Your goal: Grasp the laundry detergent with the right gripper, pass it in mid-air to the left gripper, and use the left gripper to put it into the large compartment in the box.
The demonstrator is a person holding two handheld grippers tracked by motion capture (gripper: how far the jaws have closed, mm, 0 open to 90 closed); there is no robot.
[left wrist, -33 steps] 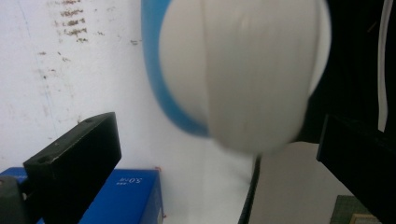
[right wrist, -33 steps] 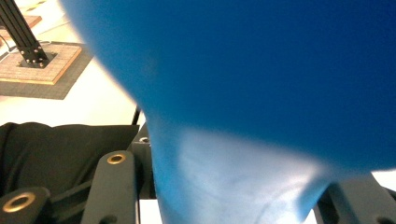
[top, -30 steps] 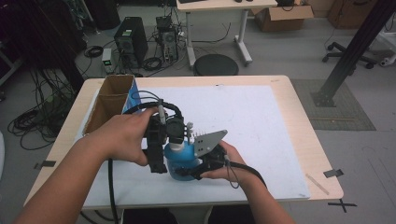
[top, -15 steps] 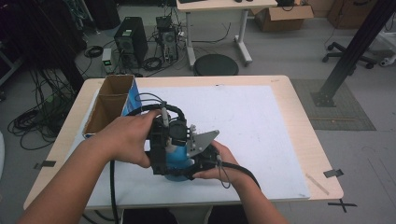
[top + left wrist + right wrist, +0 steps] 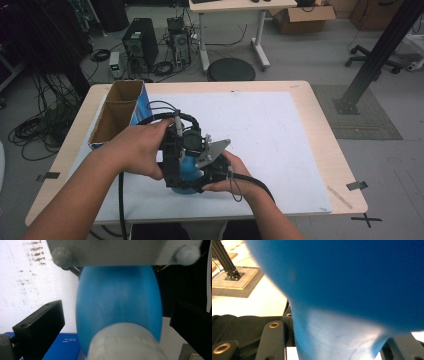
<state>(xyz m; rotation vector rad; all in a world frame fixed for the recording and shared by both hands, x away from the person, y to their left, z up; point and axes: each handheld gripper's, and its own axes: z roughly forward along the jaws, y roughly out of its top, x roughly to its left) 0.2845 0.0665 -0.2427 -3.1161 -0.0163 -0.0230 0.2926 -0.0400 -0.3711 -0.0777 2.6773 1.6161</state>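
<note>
A person's two hands bring a pair of hand-held grippers together over the white mat point(image 5: 280, 130) on a wooden table point(image 5: 320, 125). A blue, bulb-shaped object point(image 5: 117, 305) sits between them near the front edge of the mat. The left gripper point(image 5: 172, 167) has its black jaws spread apart on either side of the bulb, not touching it. The right gripper point(image 5: 207, 172) appears pressed against the bulb, but its view is too close and blurred to tell how its jaws stand. An open cardboard box point(image 5: 117, 112) stands at the table's left edge
</note>
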